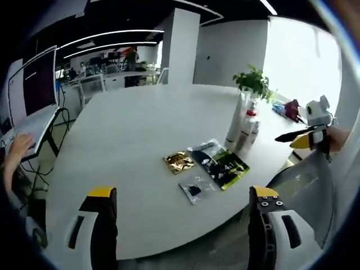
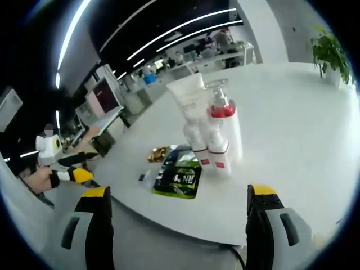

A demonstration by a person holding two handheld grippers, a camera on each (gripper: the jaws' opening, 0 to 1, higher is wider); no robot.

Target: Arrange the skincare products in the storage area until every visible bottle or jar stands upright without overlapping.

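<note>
Bottles [image 2: 212,132] stand clustered, touching, near the surface [image 1: 135,129] edge beside flat sachets [image 1: 216,163], while both grippers' fingers [image 2: 94,225] hang open and empty, so a clumsy reach risks toppling several together.

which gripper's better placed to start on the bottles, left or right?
Right, probably. In the right gripper view the bottle cluster sits near, between its open jaws, sachets beside it. In the left gripper view the cluster is farther, off to the right, with the right gripper close by.
</note>
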